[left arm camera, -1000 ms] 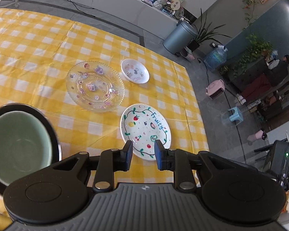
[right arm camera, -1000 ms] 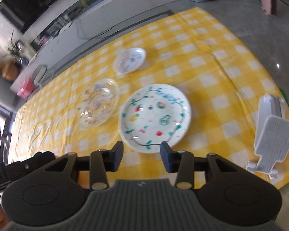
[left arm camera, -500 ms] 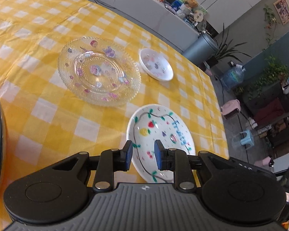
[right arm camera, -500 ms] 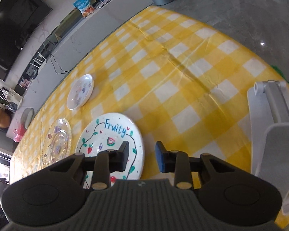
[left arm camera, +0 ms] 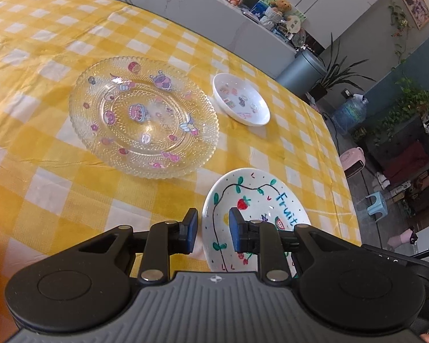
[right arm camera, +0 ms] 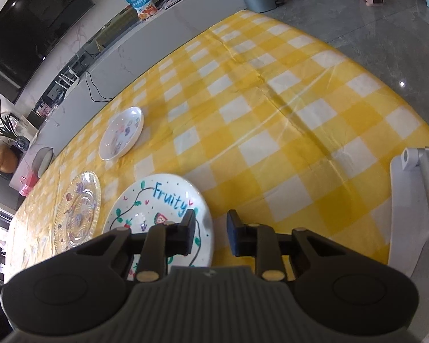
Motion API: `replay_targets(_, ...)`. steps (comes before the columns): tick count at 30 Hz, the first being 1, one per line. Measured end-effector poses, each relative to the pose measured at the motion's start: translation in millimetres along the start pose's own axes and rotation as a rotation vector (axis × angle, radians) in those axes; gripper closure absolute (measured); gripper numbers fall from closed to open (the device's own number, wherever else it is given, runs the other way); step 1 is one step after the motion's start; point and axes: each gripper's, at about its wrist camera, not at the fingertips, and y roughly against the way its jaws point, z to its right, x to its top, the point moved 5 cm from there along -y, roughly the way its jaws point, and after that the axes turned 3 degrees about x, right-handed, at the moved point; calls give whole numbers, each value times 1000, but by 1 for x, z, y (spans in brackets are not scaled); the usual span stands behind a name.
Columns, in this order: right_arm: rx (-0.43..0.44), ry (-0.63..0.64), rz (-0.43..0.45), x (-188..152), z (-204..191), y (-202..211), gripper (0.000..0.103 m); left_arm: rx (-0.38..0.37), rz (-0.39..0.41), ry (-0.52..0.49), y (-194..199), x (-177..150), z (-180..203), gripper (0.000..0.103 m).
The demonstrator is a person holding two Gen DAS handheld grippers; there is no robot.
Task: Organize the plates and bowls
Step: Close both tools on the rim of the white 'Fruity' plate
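Both grippers have dropped closer to the Fruity plate since a second ago, one at each side of it. It lies flat on the yellow checked counter at the near edge. The left gripper straddles the plate's left rim, jaws parted with a modest gap, holding nothing. The right gripper straddles the right rim, jaws likewise parted and empty.

The step in hand looks like lifting this plate from both sides. Each rim should sit well inside the gap before closing; glazed ceramic is likely slippery, so shallow bites risk a slide. Closing and rising together would keep it level.

The plate's bowl is empty, showing only painted fruit and vines. Far and left of it, just apart, sits the clear glass plate with cartoon stickers, also empty. Beyond, the small white bowl holds nothing but printed pictures. A white stand sits at the counter's right edge.
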Motion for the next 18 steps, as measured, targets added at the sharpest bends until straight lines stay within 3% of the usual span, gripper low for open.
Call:
replay_targets(3, 44, -44, -25, -3, 2, -3, 87, -16, 0, 1, -1, 1, 0, 76)
replay_targets(10, 43, -65, -23, -3, 4, -2, 94, -8, 3, -17, -2, 3, 0, 85)
replay_targets(18, 63, -64, -31, -10, 3, 7, 95, -6, 49, -53, 19, 2, 7, 85)
